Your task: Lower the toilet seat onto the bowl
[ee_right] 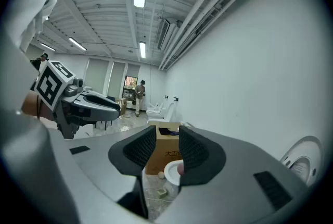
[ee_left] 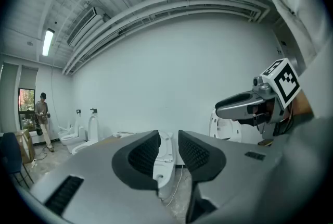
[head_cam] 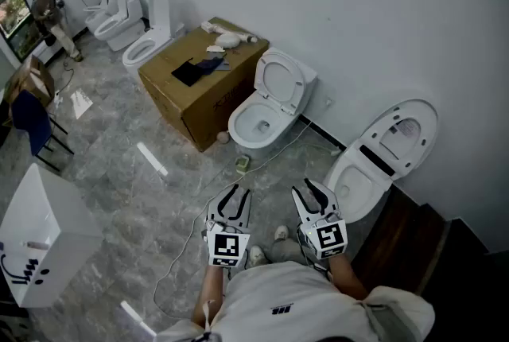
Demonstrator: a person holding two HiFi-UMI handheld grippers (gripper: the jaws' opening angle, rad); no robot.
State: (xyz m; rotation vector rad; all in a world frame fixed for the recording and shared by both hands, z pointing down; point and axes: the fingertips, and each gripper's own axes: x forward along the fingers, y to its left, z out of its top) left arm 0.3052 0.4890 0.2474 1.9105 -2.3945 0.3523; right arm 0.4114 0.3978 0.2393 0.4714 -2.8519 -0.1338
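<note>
Left gripper (head_cam: 235, 191) and right gripper (head_cam: 307, 189) wait near the person's chest, jaws together and empty, aimed at the toilet (head_cam: 256, 124). Its seat (head_cam: 280, 82) stands upright, well apart, seemingly awaiting approach.

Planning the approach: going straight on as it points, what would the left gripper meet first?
Probably the toilet with its seat raised; the left gripper frames it, nothing nearer shows, though depth is unclear.

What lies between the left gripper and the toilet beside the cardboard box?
In the head view, a small greenish object and a thin white cable lie there.
</note>
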